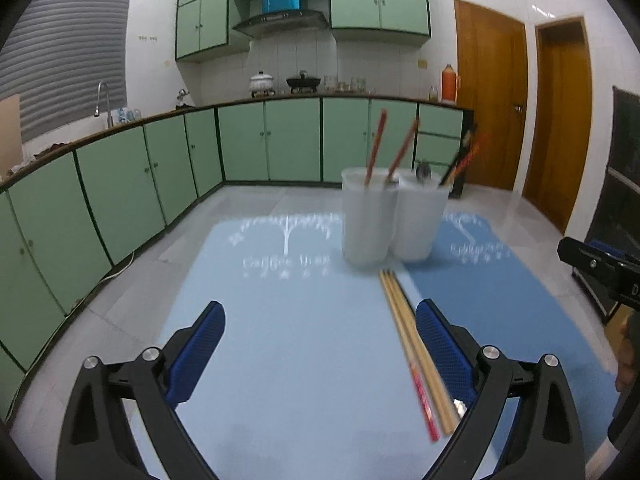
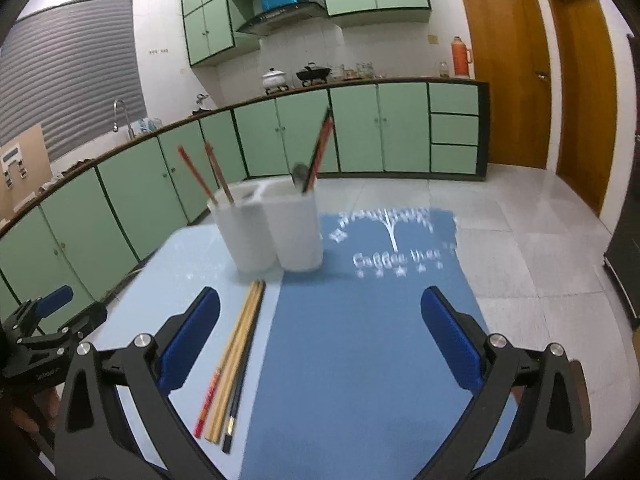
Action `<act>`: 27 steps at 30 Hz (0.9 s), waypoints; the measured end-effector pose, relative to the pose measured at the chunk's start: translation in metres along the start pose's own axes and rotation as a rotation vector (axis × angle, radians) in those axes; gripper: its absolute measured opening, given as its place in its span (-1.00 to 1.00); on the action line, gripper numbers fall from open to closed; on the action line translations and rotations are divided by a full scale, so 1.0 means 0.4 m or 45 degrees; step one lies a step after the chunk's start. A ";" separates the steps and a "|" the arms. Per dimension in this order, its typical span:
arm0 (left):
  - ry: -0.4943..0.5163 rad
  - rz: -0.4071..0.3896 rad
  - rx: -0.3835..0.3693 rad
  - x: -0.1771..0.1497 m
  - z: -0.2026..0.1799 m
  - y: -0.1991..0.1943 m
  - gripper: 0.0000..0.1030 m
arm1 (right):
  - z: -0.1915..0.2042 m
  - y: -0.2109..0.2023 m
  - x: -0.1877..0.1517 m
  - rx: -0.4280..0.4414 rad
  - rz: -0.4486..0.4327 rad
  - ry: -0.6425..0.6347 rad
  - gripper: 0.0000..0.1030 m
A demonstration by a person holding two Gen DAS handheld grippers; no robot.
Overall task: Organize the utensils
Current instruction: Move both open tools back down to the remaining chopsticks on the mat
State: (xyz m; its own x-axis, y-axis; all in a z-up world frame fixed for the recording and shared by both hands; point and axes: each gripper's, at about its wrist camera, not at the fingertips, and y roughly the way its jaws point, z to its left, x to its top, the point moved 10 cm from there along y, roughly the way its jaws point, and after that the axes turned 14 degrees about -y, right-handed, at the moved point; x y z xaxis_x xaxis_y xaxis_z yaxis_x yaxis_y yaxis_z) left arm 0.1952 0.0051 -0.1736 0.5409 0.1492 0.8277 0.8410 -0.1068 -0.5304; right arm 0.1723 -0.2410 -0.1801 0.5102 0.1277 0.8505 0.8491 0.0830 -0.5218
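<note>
Lying between the gaping left tongs (image 1: 320, 344) and right tongs (image 2: 320, 332), seemingly four chopsticks (image 2: 234, 364)

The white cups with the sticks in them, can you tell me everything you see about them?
The two white cups are tall, cloudy and look like plastic. They stand upright, side by side and touching, at the far end of the table where the light blue mat meets the darker blue mat. One cup holds two reddish chopsticks leaning out. The other holds a spoon and a red and dark pair. More chopsticks lie flat just in front.
</note>
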 end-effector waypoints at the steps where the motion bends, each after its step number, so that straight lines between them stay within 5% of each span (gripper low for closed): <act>1: 0.012 0.010 0.002 -0.025 0.003 0.003 0.83 | 0.011 0.003 -0.018 0.001 0.006 0.000 0.89; 12: -0.039 0.136 0.029 -0.164 0.045 0.022 0.83 | 0.124 0.026 -0.162 0.036 0.103 -0.058 0.85; 27: -0.057 0.214 0.071 -0.209 0.106 0.034 0.81 | 0.232 0.053 -0.262 0.116 0.255 -0.135 0.27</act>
State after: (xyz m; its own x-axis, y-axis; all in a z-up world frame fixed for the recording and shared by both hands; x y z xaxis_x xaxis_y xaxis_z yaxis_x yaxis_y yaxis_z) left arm 0.1617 0.0327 -0.2575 0.6730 0.1773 0.7181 0.7370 -0.0796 -0.6711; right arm 0.1239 -0.1609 -0.2865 0.6458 0.2533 0.7203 0.7141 0.1334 -0.6872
